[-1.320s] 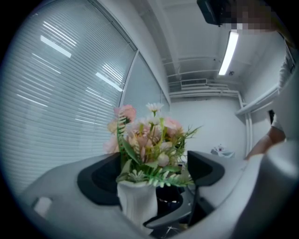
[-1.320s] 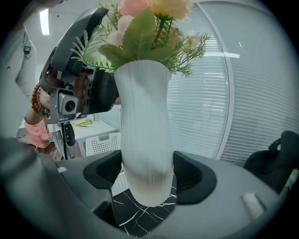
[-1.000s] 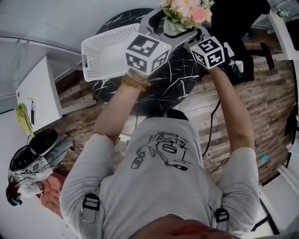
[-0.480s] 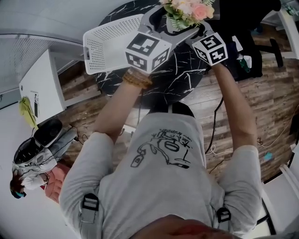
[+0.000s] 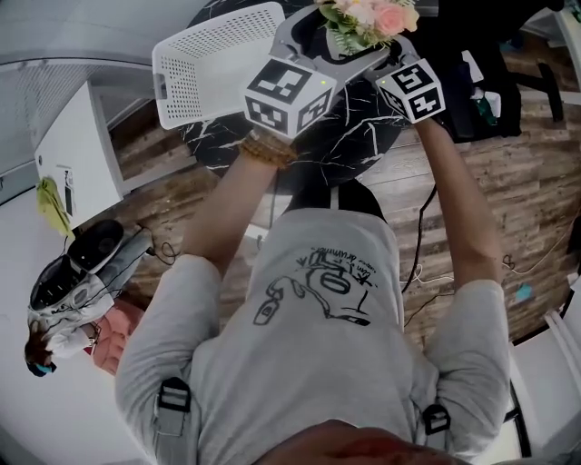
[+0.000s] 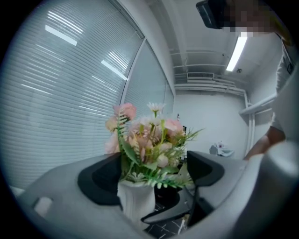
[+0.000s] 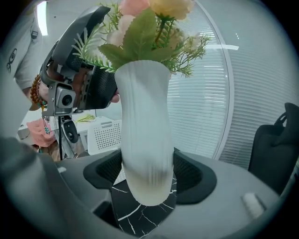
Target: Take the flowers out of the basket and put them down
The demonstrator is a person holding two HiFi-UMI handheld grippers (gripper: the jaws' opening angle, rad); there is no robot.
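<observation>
Down they come together! Over the last second both grippers have sunk toward the black marble table, carrying the flowers between them. The white basket lies tipped on its side at the left of the table, and the bouquet is well clear of it. The right gripper is doing the real work. Its pads are clamped on either side of the belly of the white vase, and that grip hasn't changed. The left gripper stands wide around the neck, just under the leaves. One pad sits right beside the vase and the other stands apart from it (more of a guard than a grip, I'd say). The right gripper view shows marble beneath the rounded base, so the vase looks to be in the air, not yet landed. By my reading the taking-out is done and this is the set-down, with only the last bit of lowering and an upright release left
</observation>
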